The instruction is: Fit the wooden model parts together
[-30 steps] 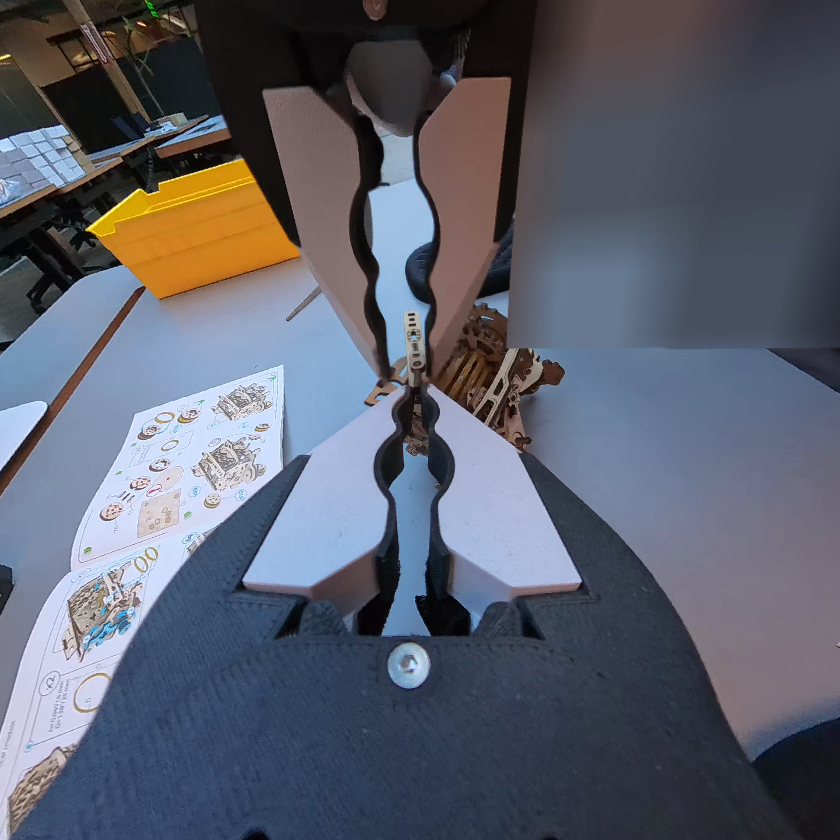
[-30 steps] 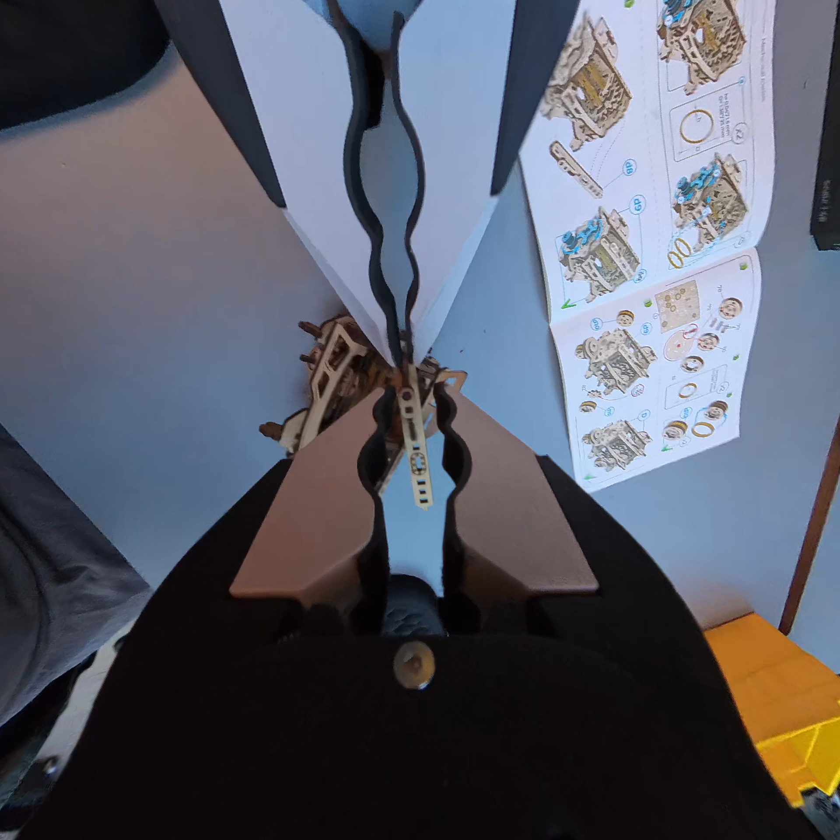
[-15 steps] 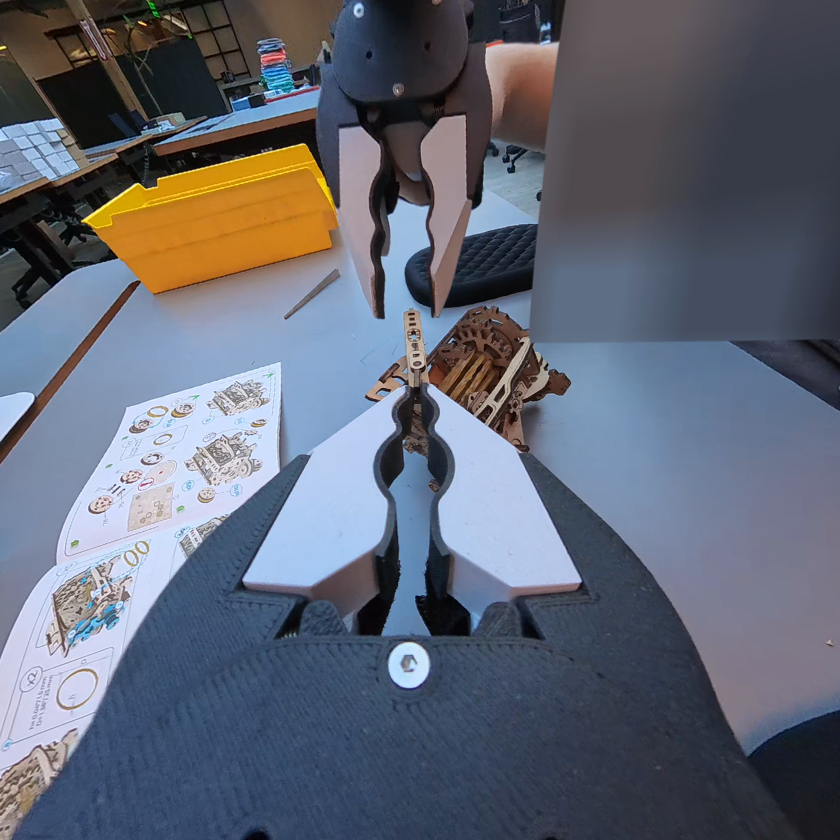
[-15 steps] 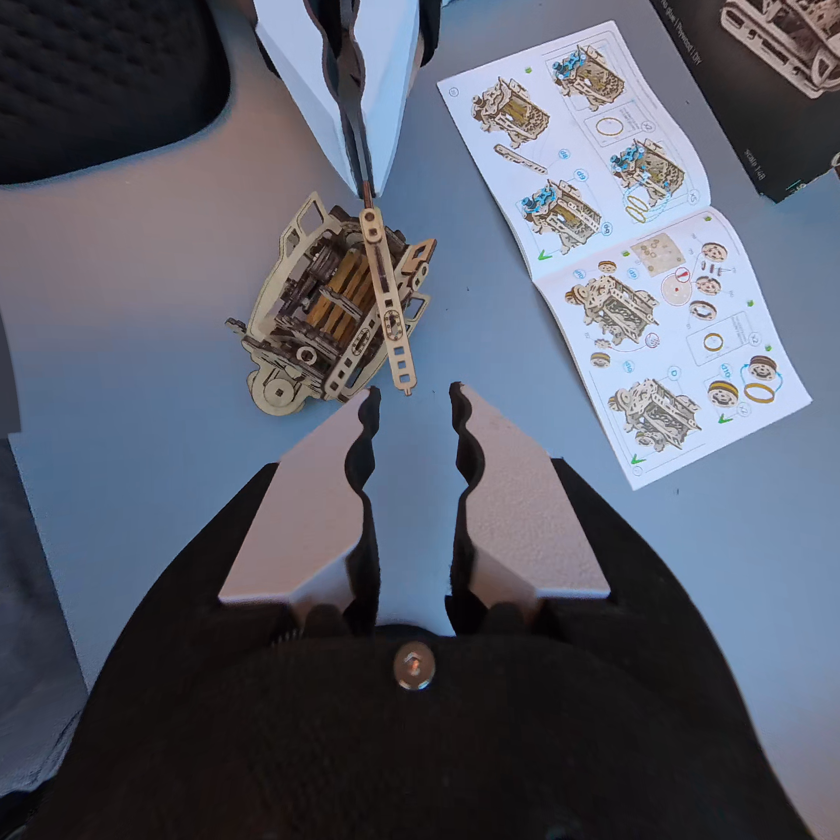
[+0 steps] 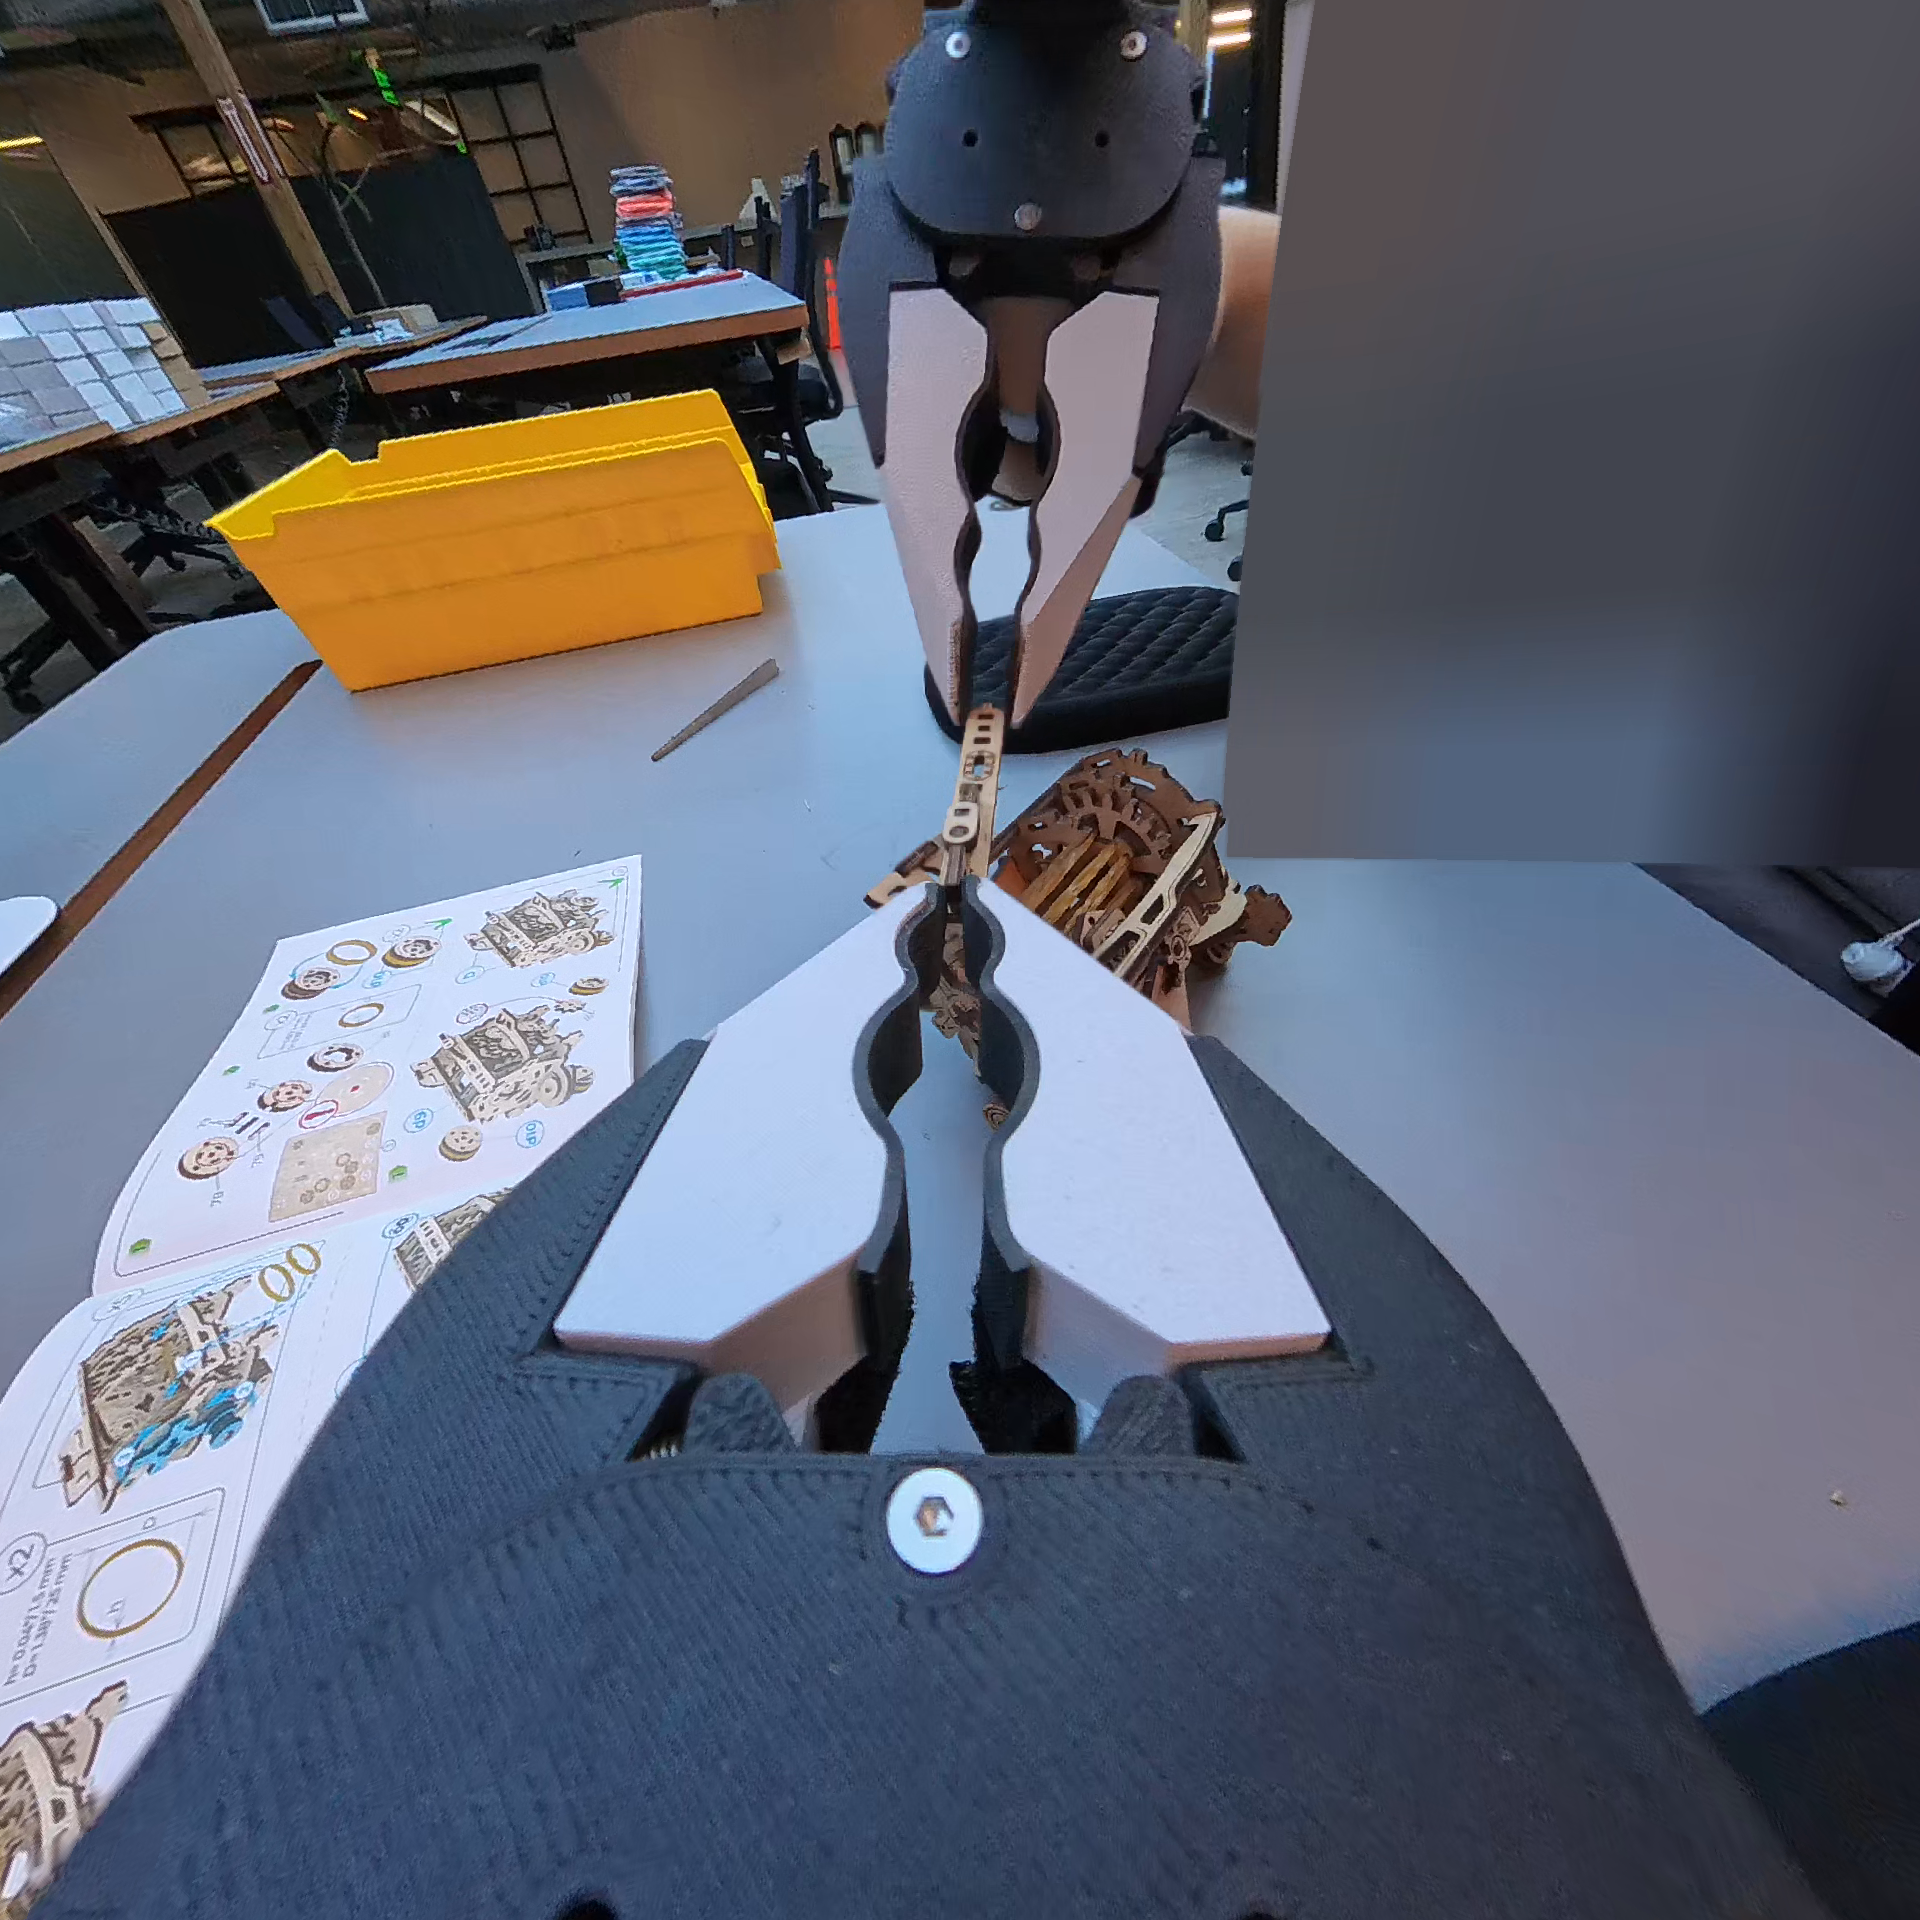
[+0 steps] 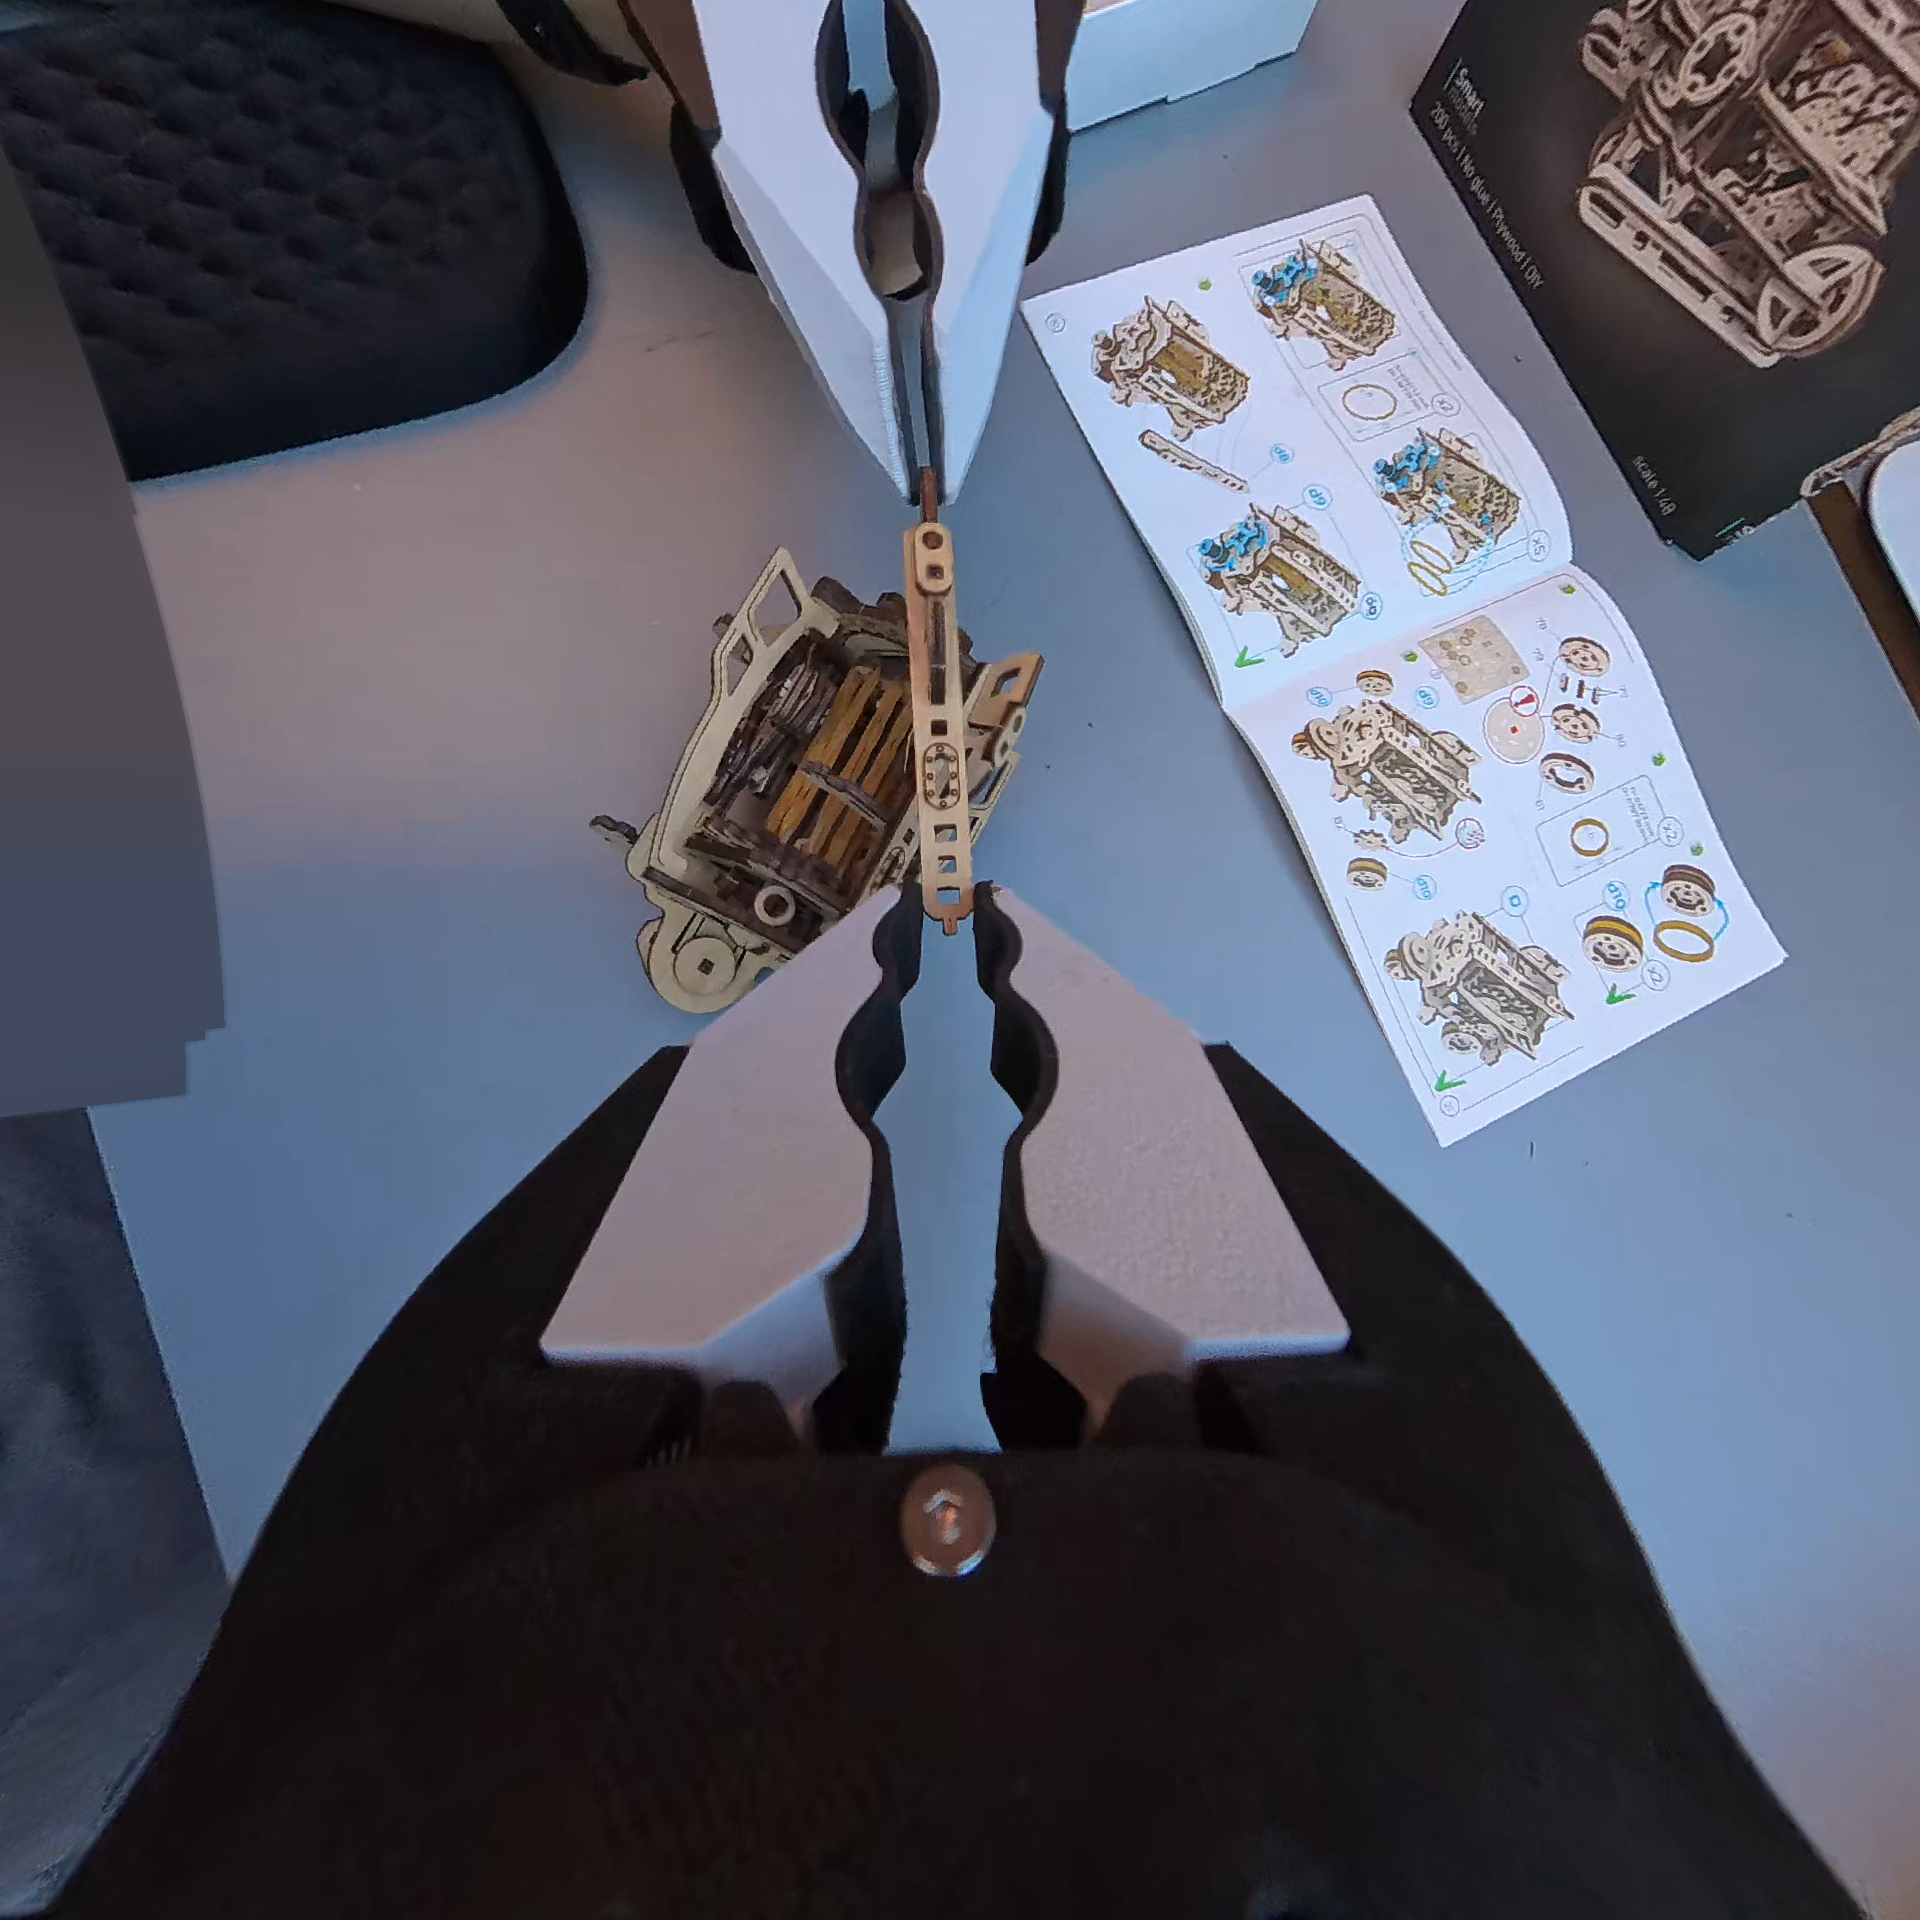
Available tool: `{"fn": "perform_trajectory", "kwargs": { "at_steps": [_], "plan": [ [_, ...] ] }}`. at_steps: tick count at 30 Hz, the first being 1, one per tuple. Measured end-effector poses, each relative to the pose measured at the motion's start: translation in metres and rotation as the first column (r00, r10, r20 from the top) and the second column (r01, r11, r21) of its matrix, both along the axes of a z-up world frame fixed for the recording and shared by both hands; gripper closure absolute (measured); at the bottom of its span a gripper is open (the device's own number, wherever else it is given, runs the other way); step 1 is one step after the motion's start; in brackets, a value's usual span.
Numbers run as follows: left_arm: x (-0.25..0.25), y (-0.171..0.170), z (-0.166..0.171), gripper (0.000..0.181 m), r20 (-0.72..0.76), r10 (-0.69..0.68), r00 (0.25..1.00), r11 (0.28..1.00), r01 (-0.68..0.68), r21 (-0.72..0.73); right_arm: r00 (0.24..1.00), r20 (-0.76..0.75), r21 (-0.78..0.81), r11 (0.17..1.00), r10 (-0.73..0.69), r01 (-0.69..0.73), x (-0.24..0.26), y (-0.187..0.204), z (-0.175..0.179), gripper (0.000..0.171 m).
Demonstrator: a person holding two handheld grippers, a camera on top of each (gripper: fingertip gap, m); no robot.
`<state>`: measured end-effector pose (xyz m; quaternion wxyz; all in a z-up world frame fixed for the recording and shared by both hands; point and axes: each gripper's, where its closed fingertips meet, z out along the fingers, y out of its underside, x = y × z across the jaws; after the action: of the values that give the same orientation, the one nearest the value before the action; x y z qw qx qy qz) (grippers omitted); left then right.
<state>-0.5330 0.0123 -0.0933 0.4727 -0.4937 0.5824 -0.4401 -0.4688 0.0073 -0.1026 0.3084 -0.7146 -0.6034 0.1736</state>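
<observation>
A thin wooden strip (image 5: 971, 800) with cut-out holes is held in the air between the two grippers. My left gripper (image 5: 951, 899) is shut on one end of it. It also shows at the top of the right wrist view (image 6: 925, 488). My right gripper (image 6: 948, 904) has its fingertips closed on the very tip of the strip's (image 6: 940, 727) other end. It shows from the front in the left wrist view (image 5: 989, 701). The part-built wooden model (image 6: 790, 790) lies on its side on the grey table, below the strip (image 5: 1122, 883).
An open instruction booklet (image 6: 1455, 675) lies beside the model (image 5: 395, 1039). A yellow bin (image 5: 520, 551) and a thin wooden stick (image 5: 717, 710) are at the back. A black cushion (image 6: 260, 229) lies past the model. A black kit box (image 6: 1714, 208) sits near the booklet. Across from one pair of fingers to the other is roughly 8 cm.
The right gripper opened and drew back from the strip. It has since narrowed onto the strip's free end. The left gripper kept hold of the strip throughout.
</observation>
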Motion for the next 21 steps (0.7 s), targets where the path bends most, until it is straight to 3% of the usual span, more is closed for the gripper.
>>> {"fn": "perform_trajectory", "kwargs": {
  "at_steps": [11,21],
  "plan": [
    [0.007,0.0,-0.008,0.179,-0.03,0.02,0.999,0.999,-0.021,-0.028,0.957,-0.083,-0.009,0.96,-0.279,0.28,-0.005,-0.03,0.015,0.163],
    [0.004,0.0,0.013,0.175,0.035,0.052,0.998,0.998,-0.051,-0.033,0.955,-0.188,0.104,0.963,-0.229,0.251,-0.004,-0.026,0.013,0.163]
  ]
}}
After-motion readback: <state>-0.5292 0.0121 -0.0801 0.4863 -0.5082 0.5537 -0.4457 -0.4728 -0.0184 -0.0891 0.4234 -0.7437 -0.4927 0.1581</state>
